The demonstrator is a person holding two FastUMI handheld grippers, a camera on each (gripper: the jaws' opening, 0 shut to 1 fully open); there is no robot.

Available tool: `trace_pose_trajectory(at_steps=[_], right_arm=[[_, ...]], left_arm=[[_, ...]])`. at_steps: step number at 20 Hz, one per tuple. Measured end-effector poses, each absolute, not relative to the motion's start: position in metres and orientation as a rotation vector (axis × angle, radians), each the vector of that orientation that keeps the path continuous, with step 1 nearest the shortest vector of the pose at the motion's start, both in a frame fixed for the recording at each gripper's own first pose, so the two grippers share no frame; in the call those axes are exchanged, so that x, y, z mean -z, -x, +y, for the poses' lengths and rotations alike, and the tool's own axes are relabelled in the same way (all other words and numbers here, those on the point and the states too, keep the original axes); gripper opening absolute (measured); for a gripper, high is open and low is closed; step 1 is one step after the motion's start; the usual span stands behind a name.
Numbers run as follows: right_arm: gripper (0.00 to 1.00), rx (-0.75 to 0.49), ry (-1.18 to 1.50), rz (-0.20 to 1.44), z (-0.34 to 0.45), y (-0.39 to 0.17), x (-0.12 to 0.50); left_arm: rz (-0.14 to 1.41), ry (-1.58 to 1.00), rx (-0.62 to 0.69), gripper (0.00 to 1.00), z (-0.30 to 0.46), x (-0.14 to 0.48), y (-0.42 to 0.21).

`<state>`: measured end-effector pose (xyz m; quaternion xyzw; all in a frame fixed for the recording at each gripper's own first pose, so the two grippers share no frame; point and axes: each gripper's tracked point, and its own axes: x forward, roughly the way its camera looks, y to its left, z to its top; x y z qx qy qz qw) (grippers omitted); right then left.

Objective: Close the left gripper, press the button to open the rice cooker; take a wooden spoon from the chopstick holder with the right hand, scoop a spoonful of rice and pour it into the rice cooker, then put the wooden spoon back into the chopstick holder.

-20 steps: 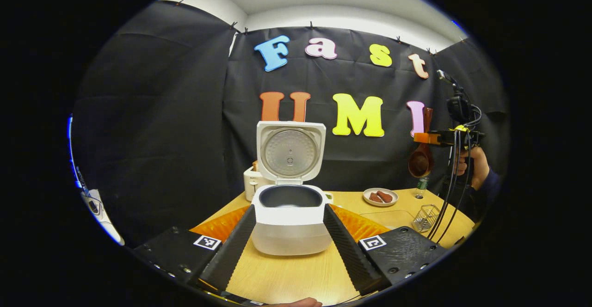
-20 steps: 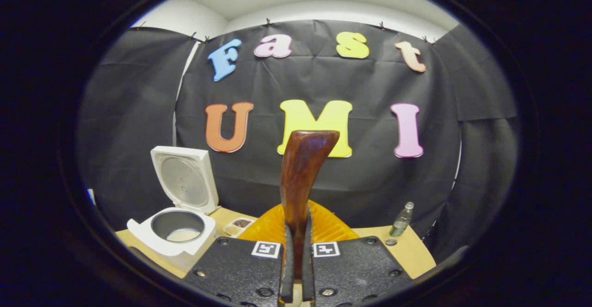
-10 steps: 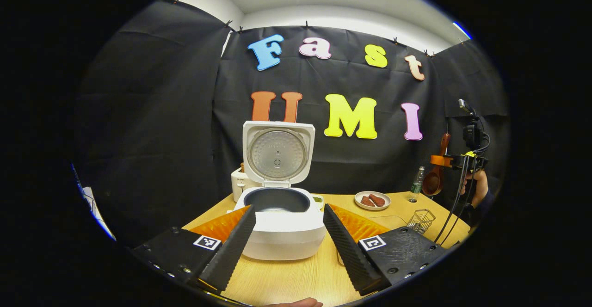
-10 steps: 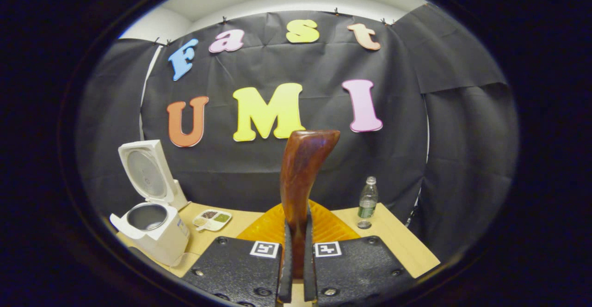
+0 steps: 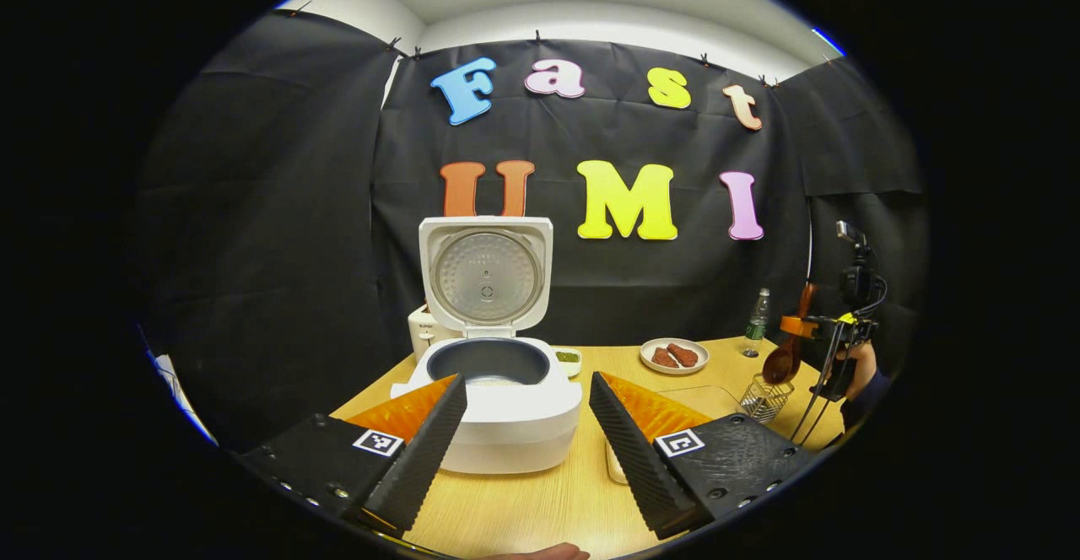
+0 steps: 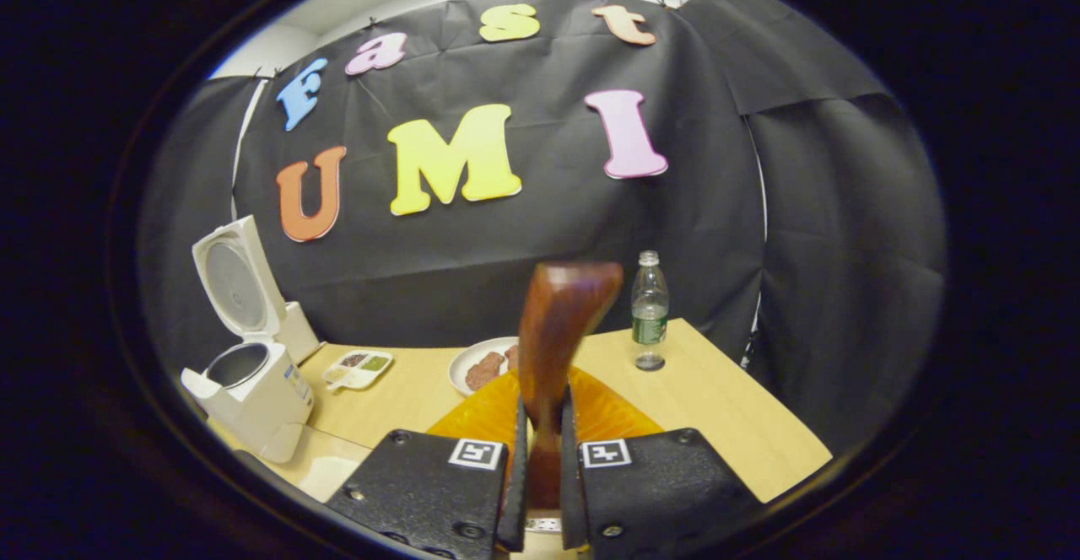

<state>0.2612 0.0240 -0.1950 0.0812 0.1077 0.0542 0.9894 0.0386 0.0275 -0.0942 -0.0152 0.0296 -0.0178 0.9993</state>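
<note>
1. Presently, your right gripper (image 6: 540, 492) is clamped on the wooden spoon (image 6: 553, 349), both fingers pressing its handle, which stands upright.
2. Your left gripper (image 5: 527, 433) hangs wide open, holding nothing, with the rice cooker (image 5: 494, 404) just ahead, lid up.
3. Chopstick holder (image 5: 766, 398): the left gripper view places it on the table (image 5: 540, 501) directly below the spoon bowl, long axis roughly vertical; the return likely calls for a straight descent by the right hand, the nearer one.
4. Rice in the pot: visible from the left gripper view.
</note>
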Motion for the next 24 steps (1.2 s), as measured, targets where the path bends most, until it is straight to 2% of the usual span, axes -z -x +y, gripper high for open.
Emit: trace_pose_trajectory(at_steps=[1,3,4,6,9,19,22,24], right_arm=[[0.29,-0.091,-0.169,0.197,0.017,-0.260,0.194],[0.75,-0.057,-0.146,0.173,0.004,-0.253,0.181],[0.86,-0.033,-0.128,0.160,-0.002,-0.245,0.176],[0.94,-0.011,-0.112,0.128,-0.010,-0.227,0.158],[0.95,0.025,-0.070,0.102,-0.017,-0.198,0.135],[0.93,-0.066,-0.054,-0.061,0.013,-0.076,0.071],[0.96,-0.056,-0.012,-0.101,0.018,-0.060,0.068],[0.94,-0.093,0.001,-0.095,0.034,-0.065,0.073]], left_arm=[[0.057,0.028,0.029,0.93,0.030,0.092,-0.040],[0.048,0.020,0.029,0.93,0.030,0.085,-0.045],[0.039,0.020,0.027,0.93,0.032,0.081,-0.047],[0.036,0.024,0.018,0.93,0.037,0.075,-0.053],[0.038,0.039,0.017,0.93,0.042,0.067,-0.061],[-0.002,0.070,0.041,0.93,0.064,-0.004,-0.105],[0.009,0.094,0.042,0.93,0.070,-0.028,-0.120],[0.013,0.093,0.079,0.94,0.065,-0.046,-0.128]])
